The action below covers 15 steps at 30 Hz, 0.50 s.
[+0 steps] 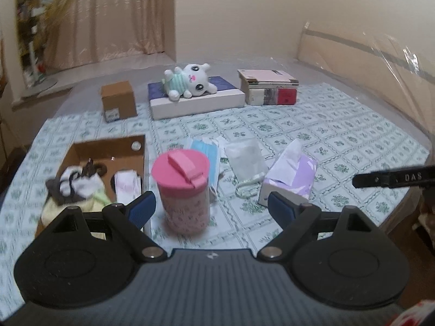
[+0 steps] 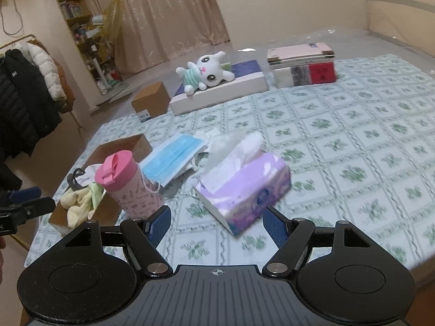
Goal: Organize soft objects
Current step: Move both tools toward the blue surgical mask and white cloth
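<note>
An open cardboard box (image 1: 107, 149) (image 2: 123, 145) holds socks and soft cloths (image 1: 78, 183) (image 2: 78, 201) at the bed's near left. A pink tumbler (image 1: 183, 190) (image 2: 126, 183) stands beside it. Blue face masks (image 1: 205, 150) (image 2: 174, 156) and a clear pouch (image 1: 244, 159) lie behind it. A purple tissue pack (image 1: 289, 176) (image 2: 244, 187) lies to the right. A white plush bunny (image 1: 190, 81) (image 2: 206, 72) lies on a flat box far back. My left gripper (image 1: 212, 207) is open, just short of the tumbler. My right gripper (image 2: 217, 225) is open, just short of the tissue pack.
A small closed cardboard box (image 1: 118, 100) (image 2: 151, 100) and a stack of books (image 1: 267, 87) (image 2: 303, 65) sit at the back of the bed. The floral sheet (image 1: 339, 135) (image 2: 353, 149) spreads to the right. Coats (image 2: 24, 89) hang at the left.
</note>
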Each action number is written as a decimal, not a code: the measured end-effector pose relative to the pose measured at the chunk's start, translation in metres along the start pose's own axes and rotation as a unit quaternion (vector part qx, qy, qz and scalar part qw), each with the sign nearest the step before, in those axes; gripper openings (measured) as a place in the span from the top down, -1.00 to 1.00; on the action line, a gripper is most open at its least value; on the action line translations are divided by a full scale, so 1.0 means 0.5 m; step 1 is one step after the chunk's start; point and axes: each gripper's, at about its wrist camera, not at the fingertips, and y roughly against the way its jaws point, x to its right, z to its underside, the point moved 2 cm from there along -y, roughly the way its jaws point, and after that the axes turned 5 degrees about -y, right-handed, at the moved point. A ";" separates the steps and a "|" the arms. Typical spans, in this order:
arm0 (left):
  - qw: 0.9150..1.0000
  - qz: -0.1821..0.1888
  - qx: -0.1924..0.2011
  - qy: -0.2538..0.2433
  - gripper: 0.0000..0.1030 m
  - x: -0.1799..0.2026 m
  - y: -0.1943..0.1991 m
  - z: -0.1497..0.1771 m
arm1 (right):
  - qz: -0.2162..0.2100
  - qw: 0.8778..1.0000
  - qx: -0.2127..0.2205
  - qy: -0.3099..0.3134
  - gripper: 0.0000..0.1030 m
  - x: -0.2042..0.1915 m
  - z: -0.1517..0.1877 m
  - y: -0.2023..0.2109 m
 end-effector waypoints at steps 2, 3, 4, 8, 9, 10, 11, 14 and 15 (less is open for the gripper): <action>1.000 0.011 -0.004 -0.008 -0.71 -0.013 -0.019 -0.026 | -0.012 1.000 -0.007 -0.001 -0.44 0.004 -0.028 -0.019; 1.000 0.018 -0.008 -0.011 -0.71 -0.022 -0.032 -0.040 | -0.015 1.000 -0.010 -0.001 -0.44 0.006 -0.043 -0.029; 1.000 0.023 -0.012 -0.016 -0.71 -0.029 -0.045 -0.053 | -0.017 1.000 -0.012 0.001 -0.44 0.009 -0.060 -0.040; 0.998 0.034 -0.025 -0.041 -0.71 -0.054 -0.101 -0.107 | -0.019 0.999 -0.023 0.014 -0.44 0.018 -0.124 -0.088; 0.998 0.039 -0.029 -0.045 -0.71 -0.061 -0.118 -0.122 | -0.020 0.999 -0.027 0.015 -0.44 0.021 -0.141 -0.103; 0.997 0.045 -0.033 -0.047 -0.71 -0.067 -0.135 -0.135 | -0.022 0.999 -0.032 0.015 -0.44 0.024 -0.155 -0.118; 0.997 0.050 -0.038 -0.050 -0.71 -0.074 -0.155 -0.150 | -0.024 0.999 -0.036 0.016 -0.44 0.027 -0.169 -0.134; 0.995 0.059 -0.057 -0.063 -0.70 -0.092 -0.220 -0.185 | -0.025 0.998 -0.053 0.014 -0.44 0.035 -0.210 -0.194; 0.994 0.062 -0.066 -0.068 -0.70 -0.098 -0.245 -0.194 | -0.025 0.998 -0.058 0.016 -0.44 0.035 -0.220 -0.212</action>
